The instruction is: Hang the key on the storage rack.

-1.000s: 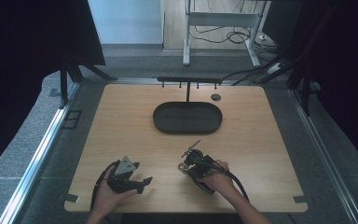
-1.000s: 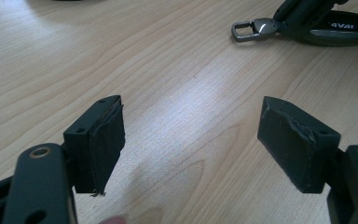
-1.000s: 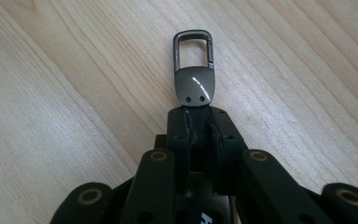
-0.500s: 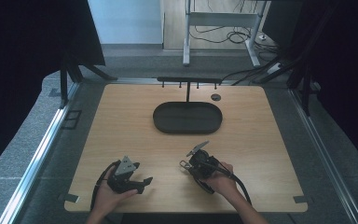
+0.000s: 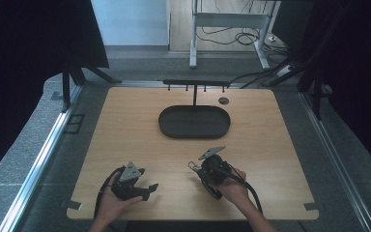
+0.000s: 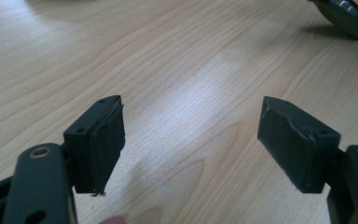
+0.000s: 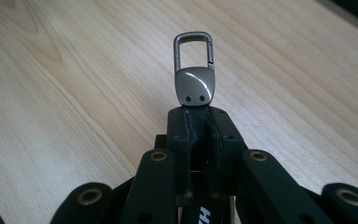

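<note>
We hold a metal snap hook (image 7: 194, 70) on a black strap in our right gripper (image 7: 200, 114); its jaws are pinched tight on the strap, with the clasp loop poking out past the tips, over bare wood; in the high view that gripper (image 5: 193, 166) sits at about five o'clock from the dark oval tray (image 5: 194, 122), well apart from it. Our left gripper (image 6: 191, 135) rests low over the wooden table (image 6: 177, 60) with its jaws spread wide and nothing between them; in the high view it (image 5: 150, 187) lies at seven o'clock from the tray. We judge the pickup done; what is left is probably to carry the hook to the black hanger rail (image 5: 195, 83) at the tray's twelve o'clock. White lettering shows on the strap below the jaws; we cannot read it.
</note>
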`<state>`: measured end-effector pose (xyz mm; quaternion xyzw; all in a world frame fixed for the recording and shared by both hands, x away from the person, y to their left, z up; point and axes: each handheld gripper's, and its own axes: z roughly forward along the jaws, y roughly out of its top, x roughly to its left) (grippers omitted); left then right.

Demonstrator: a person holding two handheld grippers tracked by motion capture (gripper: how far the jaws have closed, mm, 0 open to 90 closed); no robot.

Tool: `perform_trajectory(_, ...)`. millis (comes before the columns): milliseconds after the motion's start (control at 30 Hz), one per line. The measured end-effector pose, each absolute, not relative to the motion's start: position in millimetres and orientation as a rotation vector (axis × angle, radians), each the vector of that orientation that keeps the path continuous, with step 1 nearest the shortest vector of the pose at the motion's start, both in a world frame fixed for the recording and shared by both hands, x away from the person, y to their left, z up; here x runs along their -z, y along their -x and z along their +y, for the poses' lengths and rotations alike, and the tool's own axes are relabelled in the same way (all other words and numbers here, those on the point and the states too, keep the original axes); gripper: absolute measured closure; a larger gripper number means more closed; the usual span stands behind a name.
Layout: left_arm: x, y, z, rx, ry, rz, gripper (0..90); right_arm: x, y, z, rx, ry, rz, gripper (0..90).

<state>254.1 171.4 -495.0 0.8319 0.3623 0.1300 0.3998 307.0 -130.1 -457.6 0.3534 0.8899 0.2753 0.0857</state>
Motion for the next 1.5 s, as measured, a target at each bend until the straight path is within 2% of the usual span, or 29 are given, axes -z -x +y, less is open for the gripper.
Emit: perform_trajectory(1500, 496, -254, 168, -0.324, -2.115, 0.910, 23.7, 416, -299, -169, -1.185, -1.124, 2.325, 80.2)
